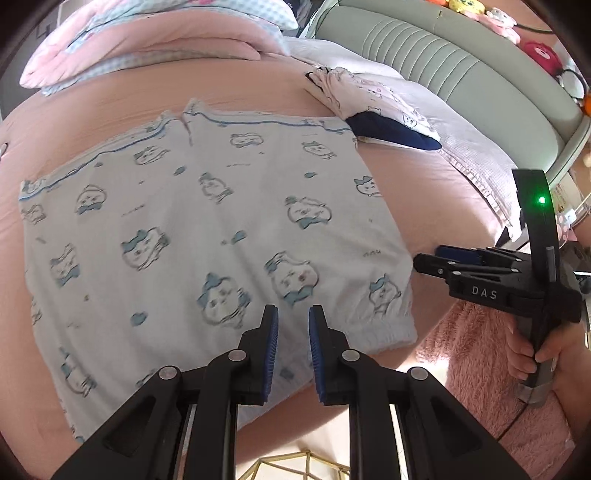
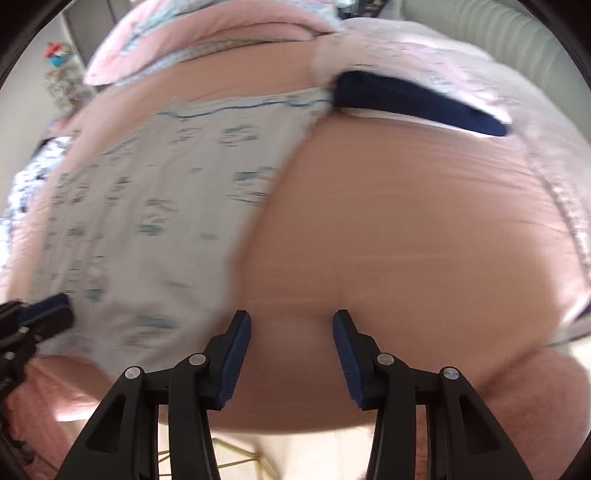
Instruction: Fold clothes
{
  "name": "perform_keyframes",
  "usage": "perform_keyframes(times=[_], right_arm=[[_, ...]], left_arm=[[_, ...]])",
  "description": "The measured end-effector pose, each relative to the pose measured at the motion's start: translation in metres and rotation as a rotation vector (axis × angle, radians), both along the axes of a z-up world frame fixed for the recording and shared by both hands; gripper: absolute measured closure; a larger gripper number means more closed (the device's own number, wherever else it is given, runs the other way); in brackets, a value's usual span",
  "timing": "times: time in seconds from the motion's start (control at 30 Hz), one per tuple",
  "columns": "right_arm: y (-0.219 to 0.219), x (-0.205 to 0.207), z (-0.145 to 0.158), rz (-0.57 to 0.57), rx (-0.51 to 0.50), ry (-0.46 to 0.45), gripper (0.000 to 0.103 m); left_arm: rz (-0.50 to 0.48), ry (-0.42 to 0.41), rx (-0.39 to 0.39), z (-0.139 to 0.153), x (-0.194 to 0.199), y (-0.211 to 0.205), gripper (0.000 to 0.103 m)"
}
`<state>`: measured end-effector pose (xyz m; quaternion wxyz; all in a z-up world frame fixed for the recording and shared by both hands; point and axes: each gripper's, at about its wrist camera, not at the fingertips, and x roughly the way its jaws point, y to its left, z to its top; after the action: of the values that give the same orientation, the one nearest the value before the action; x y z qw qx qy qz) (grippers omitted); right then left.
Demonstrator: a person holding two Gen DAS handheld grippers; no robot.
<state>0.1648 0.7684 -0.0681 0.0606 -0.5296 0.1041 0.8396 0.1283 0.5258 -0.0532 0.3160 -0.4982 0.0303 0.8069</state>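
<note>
— What does the left wrist view give you that the right one doesn't?

— The whole garment, sharp: white pyjama shorts [image 1: 207,236] with a blue cat print, spread flat on the pink bedsheet [image 1: 258,96]. It also catches the right gripper [image 1: 428,260] from the side, over at the right edge of the shorts, with a hand [image 1: 535,350] wrapped round its handle. The right wrist view is smeared, and shows the shorts [image 2: 147,206] only at its left, mostly bare sheet [image 2: 406,221] ahead.

— And the grippers?

— The left gripper [image 1: 293,328] tilts down over the near hem of the shorts, jaws a narrow gap apart, nothing pinched between them. The right gripper [image 2: 291,332] points steeply down at bare sheet, jaws parted wider, empty too. The left gripper [image 2: 48,306] peeks in at that view's left edge.

— What else is on the bed?

— A second folded garment [image 1: 384,107], pale with a navy part, lies far right, just beside the shorts' far corner. A pink quilt [image 1: 155,40] is heaped at the far side. A green padded headboard [image 1: 443,59] runs along the right, with plush toys [image 1: 498,18] on top. Near right, a fuzzy pink blanket [image 1: 472,354].
</note>
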Motion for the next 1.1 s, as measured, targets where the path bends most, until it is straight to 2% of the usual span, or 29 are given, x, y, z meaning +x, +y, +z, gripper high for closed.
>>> perform_keyframes(times=[0.03,0.13,0.2,0.3,0.4,0.47,0.53,0.63,0.67,0.77,0.9,1.0,1.1], right_arm=[[0.005,0.002,0.002,-0.019,-0.001,0.003,0.059],[0.006,-0.005,0.014,0.0,-0.096,0.064,0.058],[-0.009,-0.01,0.021,0.062,-0.107,0.099,0.056],[-0.036,-0.019,0.016,0.179,-0.132,0.053,0.056],[-0.054,-0.007,0.014,0.214,-0.144,0.051,0.056],[-0.062,0.006,0.019,0.235,-0.182,0.102,0.056],[-0.073,0.017,0.022,0.265,-0.166,0.116,0.056],[-0.081,0.02,-0.003,0.24,-0.102,-0.016,0.056],[-0.078,0.023,-0.003,0.224,-0.12,-0.012,0.056],[-0.07,0.027,0.0,0.198,-0.138,-0.04,0.056],[-0.063,0.035,0.001,0.158,-0.168,-0.01,0.056],[-0.058,0.035,0.008,0.109,-0.178,0.051,0.056],[-0.056,0.03,0.009,0.089,-0.192,0.075,0.056]], left_arm=[[0.005,-0.004,0.008,0.0,-0.001,0.001,0.088],[0.04,0.008,0.008,0.001,0.0,-0.008,0.088],[0.075,0.0,-0.003,-0.002,-0.001,-0.021,0.088],[0.161,-0.042,-0.026,-0.009,-0.006,-0.044,0.088],[0.247,-0.091,-0.014,-0.013,-0.003,-0.069,0.088],[0.288,-0.088,-0.013,-0.012,0.006,-0.082,0.088],[0.33,-0.089,-0.016,-0.013,0.013,-0.093,0.088],[0.383,-0.105,-0.042,-0.022,0.016,-0.108,0.088],[0.399,-0.11,-0.031,-0.022,0.016,-0.114,0.088],[0.474,-0.092,-0.071,-0.02,0.018,-0.131,0.088],[0.602,-0.105,-0.072,-0.022,0.02,-0.161,0.088],[0.596,-0.091,0.017,-0.018,0.021,-0.17,0.088],[0.477,-0.06,0.077,-0.011,0.014,-0.155,0.088]])
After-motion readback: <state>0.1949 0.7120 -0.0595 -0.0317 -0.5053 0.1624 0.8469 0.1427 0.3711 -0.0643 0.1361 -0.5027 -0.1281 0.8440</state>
